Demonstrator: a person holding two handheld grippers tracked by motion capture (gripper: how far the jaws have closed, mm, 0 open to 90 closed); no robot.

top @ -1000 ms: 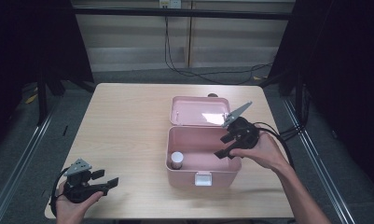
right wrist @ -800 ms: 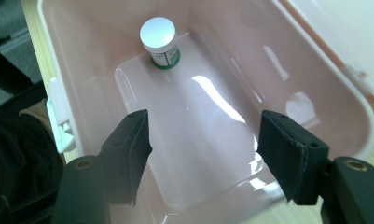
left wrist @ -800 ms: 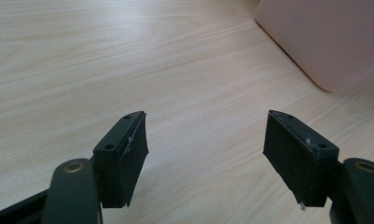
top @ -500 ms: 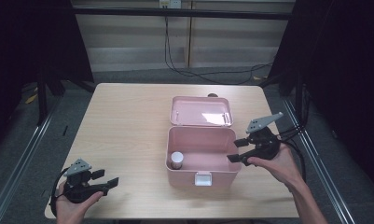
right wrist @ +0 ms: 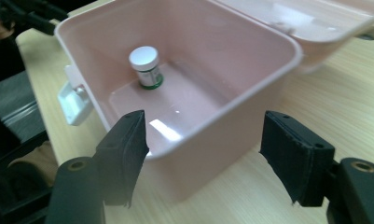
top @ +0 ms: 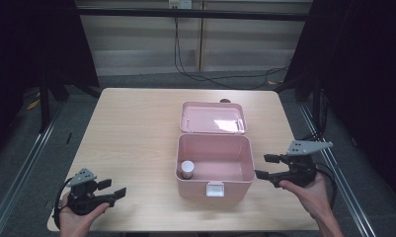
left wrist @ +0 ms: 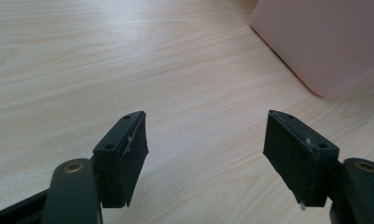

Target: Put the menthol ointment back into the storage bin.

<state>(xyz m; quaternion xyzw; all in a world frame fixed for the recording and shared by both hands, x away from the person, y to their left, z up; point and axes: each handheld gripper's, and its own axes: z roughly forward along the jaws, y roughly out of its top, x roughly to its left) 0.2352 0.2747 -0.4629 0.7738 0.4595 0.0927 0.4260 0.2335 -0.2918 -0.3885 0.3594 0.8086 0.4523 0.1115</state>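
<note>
1. The left gripper rests low at the worktop's near corner, fingers spread and empty, probably parked out of the way.
2. The right gripper hovers just beside the pink box, fingers spread, holding nothing.
3. A small white-capped bottle stands upright inside the box.
4. Farther back, the lid lies open, leaving the inside reachable.
</note>
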